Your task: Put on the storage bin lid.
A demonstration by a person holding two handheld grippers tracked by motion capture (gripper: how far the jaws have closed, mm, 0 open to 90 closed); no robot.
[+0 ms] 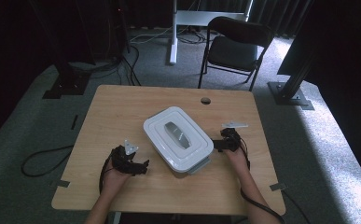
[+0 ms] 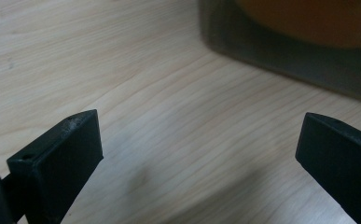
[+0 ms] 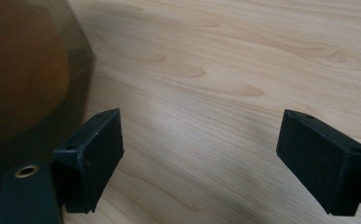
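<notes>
The container (image 1: 178, 138) with its white lid lies near the middle of the worktop (image 1: 122, 107), turned a little, between the two claws. The left claw (image 1: 143, 166) is spread wide and holds nothing, near the container's front corner. The right claw (image 1: 218, 143) is also spread and empty, just beside the container's right edge. Free wood remains along the left edge and far corners. Behind stands a chair (image 1: 236, 46) on grey carpet (image 1: 24, 126).

- High view hangs above my side, looking forward and down at the whole counter (image 1: 122, 107).
- Both gripper views skim that counter close-up, sharing the container (image 1: 178, 138).
</notes>
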